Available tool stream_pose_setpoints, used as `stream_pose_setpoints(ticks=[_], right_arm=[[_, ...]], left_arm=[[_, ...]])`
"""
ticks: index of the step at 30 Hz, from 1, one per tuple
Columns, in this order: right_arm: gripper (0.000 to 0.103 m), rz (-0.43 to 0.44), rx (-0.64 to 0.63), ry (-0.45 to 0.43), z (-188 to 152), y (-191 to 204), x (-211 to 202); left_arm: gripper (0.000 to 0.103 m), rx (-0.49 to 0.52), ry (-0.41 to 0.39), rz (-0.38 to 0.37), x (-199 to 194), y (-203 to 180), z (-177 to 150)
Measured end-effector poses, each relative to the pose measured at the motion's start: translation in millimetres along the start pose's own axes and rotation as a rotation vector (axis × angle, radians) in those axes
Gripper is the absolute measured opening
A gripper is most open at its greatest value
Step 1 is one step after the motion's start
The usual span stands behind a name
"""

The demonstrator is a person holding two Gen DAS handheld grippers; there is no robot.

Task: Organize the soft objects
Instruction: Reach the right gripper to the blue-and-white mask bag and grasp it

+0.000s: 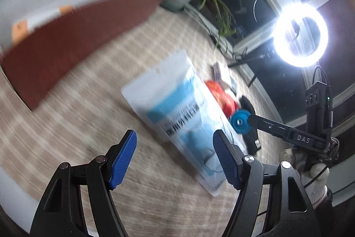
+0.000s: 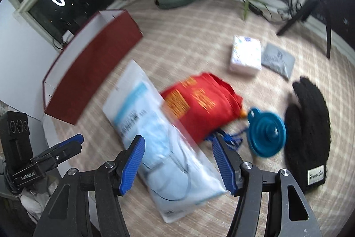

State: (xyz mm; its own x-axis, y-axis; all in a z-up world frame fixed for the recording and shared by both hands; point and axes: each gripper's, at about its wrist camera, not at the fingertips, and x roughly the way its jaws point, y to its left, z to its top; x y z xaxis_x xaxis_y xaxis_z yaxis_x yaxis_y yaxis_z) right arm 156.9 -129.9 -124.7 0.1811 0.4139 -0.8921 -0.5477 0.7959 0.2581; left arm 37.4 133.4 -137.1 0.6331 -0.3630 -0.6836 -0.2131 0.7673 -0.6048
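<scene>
Landmark: the pack of face masks (image 2: pixel 159 148), lying flat on the checked mat (image 2: pixel 188 41).

- Left of it: the dark red box (image 2: pixel 93 72), open-topped, near but not touching.
- Left gripper (image 1: pixel 175 161): jaws apart, nothing between the pads; the pack's lower end shows just past its right finger.
- Right gripper (image 2: pixel 177 161): jaws apart above the pack's near half; contact appears absent, though blur limits certainty.
- Right of the pack: the red bag (image 2: pixel 199 103), touching or slightly under its edge.
- Further right: the blue funnel (image 2: pixel 266 132), then the black mitten (image 2: pixel 308 132).
</scene>
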Motion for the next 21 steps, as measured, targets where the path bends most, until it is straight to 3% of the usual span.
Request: stream_pose_setpoints(ticks=[4,12,21], right_arm=[[0.060,-0.001,-0.005,0.033,-11,-8,12],[0.059,-0.095,-0.118,0.087,-31,-1,39],[0.059,-0.012,-0.080,0.101,-31,-16,47]], left_arm=[[0.071,-0.001,0.039,-0.002,16,-8,-14],[0.071,-0.027,0.077,0.020,42,-16,-26],[0.071,-0.049,0.064,0.051,54,-19,-22]])
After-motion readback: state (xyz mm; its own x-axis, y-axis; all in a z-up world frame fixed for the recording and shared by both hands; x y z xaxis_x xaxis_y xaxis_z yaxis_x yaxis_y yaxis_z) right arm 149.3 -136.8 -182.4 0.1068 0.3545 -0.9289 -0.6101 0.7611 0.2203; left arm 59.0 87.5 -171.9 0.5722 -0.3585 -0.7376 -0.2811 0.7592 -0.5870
